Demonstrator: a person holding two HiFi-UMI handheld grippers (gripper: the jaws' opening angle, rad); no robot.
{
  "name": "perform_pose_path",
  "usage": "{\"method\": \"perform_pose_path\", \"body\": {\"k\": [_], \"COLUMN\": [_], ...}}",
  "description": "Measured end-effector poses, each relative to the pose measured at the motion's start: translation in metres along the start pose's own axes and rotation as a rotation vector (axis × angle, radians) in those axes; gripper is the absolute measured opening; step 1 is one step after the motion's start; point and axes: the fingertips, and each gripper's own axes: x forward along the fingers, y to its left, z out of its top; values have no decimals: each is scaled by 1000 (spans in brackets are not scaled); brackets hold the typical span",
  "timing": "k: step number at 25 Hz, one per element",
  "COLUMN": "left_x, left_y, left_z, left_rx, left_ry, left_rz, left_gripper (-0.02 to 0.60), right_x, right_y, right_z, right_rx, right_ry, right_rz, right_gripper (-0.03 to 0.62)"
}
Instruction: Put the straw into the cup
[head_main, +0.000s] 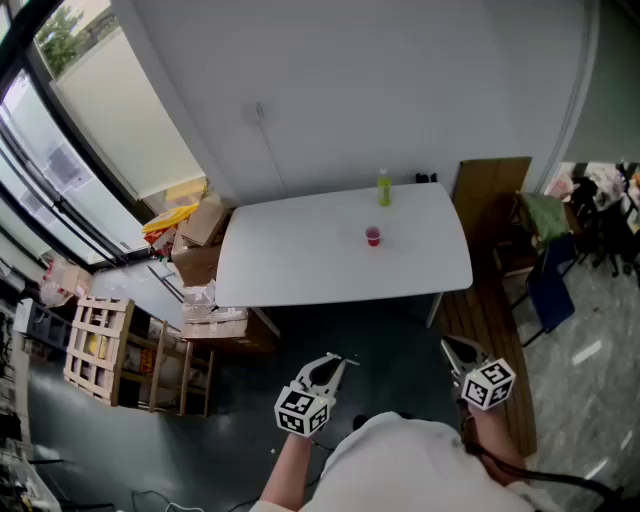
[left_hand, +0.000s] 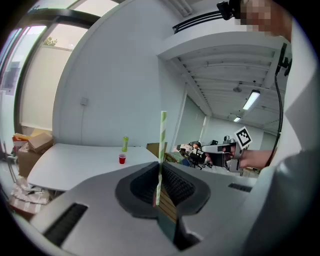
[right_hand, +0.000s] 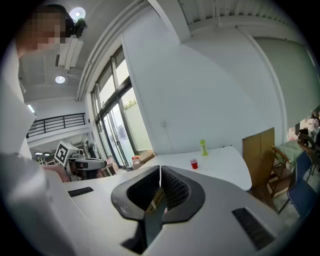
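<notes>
A small red cup stands near the middle of the white table, far ahead of both grippers. My left gripper is held low in front of the table's near edge, shut on a green-and-white striped straw that sticks upright out of its jaws. In the left gripper view the cup is small and distant, left of the straw. My right gripper hangs to the right at about the same height, shut with nothing in it. It sees the cup well ahead.
A green bottle stands at the table's far edge behind the cup. Cardboard boxes and a wooden crate crowd the floor at the left. A wooden board and a blue chair stand at the right.
</notes>
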Motion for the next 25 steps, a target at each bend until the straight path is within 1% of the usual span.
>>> {"method": "perform_pose_path", "body": {"k": [12, 17, 25], "left_x": [-3, -5, -8], "left_y": [-3, -2, 0], "left_z": [-1, -1, -8], "left_rx": [5, 4, 0], "left_ry": [2, 1, 14], "left_rz": [-3, -9, -35], "left_gripper": [23, 23, 23], "right_x": [-1, -1, -2], "right_y": [6, 9, 14], "right_z": [2, 3, -7], "right_rx": [-9, 9, 3], "right_ry": [-4, -5, 20], "right_rz": [9, 10, -16], "right_gripper": [35, 37, 37]}}
